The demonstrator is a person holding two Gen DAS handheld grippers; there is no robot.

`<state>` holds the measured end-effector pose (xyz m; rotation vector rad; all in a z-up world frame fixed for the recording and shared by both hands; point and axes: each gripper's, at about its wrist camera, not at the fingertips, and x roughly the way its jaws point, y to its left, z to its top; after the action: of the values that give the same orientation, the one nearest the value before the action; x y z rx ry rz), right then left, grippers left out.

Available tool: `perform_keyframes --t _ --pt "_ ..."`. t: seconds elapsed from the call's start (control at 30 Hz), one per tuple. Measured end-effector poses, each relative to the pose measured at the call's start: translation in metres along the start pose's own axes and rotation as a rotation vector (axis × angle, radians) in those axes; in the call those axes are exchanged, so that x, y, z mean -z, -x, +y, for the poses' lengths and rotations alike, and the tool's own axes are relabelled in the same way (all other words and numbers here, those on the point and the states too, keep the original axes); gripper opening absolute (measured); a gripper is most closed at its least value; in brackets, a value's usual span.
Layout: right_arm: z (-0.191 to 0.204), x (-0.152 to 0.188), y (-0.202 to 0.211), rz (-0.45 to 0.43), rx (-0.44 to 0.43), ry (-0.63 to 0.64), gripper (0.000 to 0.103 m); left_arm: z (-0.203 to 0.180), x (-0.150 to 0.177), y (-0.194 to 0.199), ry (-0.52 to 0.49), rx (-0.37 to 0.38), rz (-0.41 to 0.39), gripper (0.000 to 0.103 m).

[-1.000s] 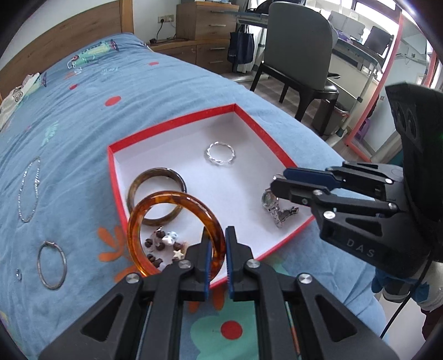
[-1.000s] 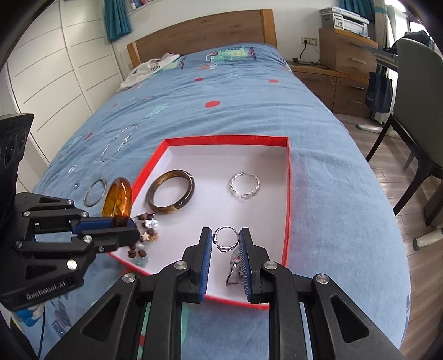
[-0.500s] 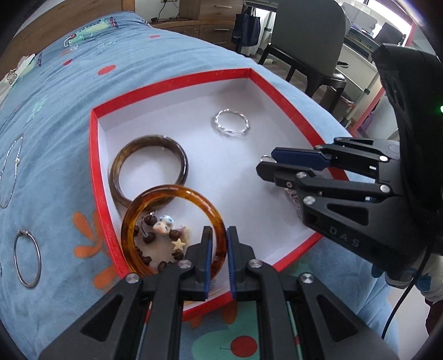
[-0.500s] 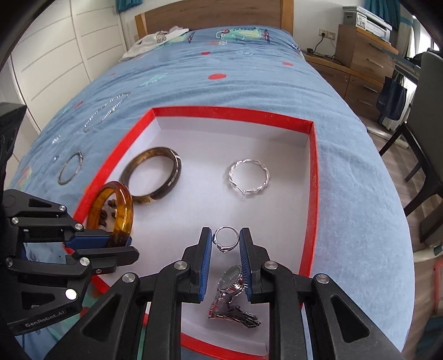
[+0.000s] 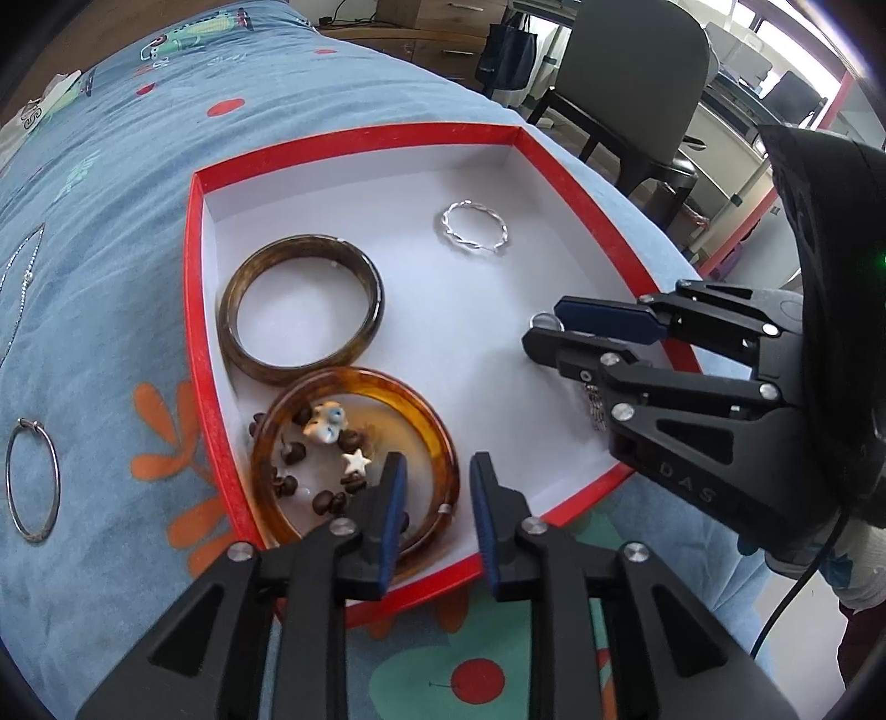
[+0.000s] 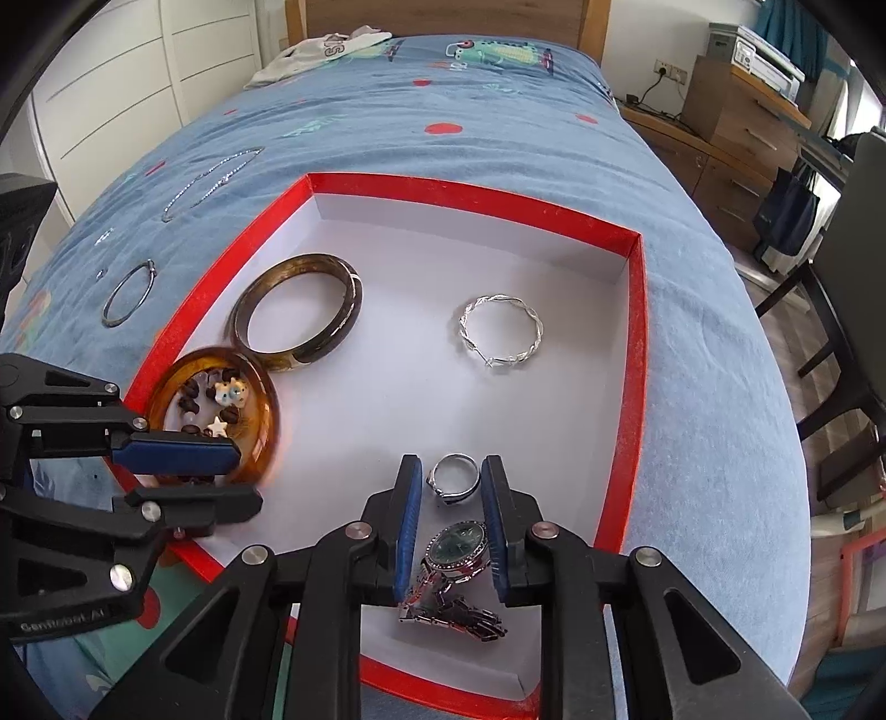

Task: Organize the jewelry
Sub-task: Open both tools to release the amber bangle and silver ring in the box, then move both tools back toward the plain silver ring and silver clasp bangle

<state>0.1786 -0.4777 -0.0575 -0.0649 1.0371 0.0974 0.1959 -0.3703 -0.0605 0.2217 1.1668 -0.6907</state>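
A red-rimmed white tray [image 5: 191, 266] [image 6: 637, 343] lies on the blue bedspread. In it lie a dark bangle [image 5: 299, 307] [image 6: 296, 310], a twisted silver hoop [image 5: 475, 227] [image 6: 501, 331] and an amber bangle [image 5: 354, 459] [image 6: 216, 410] resting around a beaded bracelet [image 5: 324, 443]. My left gripper [image 5: 436, 487] [image 6: 210, 476] is open just above the amber bangle's near edge. My right gripper [image 6: 449, 498] [image 5: 545, 338] is open around a small silver ring [image 6: 454, 477] that rests on the tray floor. A silver watch [image 6: 457, 576] lies between the right fingers.
On the bedspread left of the tray lie a thin metal hoop [image 5: 32, 479] [image 6: 128, 291] and a silver chain necklace [image 6: 210, 180]. A folded garment [image 6: 321, 47] lies near the headboard. A grey chair [image 5: 626, 94] and wooden drawers [image 6: 742, 111] stand past the bed's right edge.
My left gripper lowered the amber bangle into the tray over the beaded bracelet and opened. My right gripper lowered the small ring to the tray floor and opened.
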Motion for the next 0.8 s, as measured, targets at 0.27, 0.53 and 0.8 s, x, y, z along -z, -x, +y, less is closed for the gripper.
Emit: perform_keyframes --t 0.27,0.53,0.8 --pt "-0.002 0.002 0.025 -0.038 0.013 -0.040 0.027 -0.004 0.001 0.030 -0.012 0.014 -0.051 0.026" --pt "-0.003 0.008 0.083 -0.124 0.036 -0.095 0.035 -0.012 0.016 0.085 -0.025 -0.009 -0.165 0.026" --pt "0.012 0.018 0.137 -0.204 0.019 -0.137 0.042 -0.001 0.053 0.137 -0.034 -0.075 -0.194 0.027"
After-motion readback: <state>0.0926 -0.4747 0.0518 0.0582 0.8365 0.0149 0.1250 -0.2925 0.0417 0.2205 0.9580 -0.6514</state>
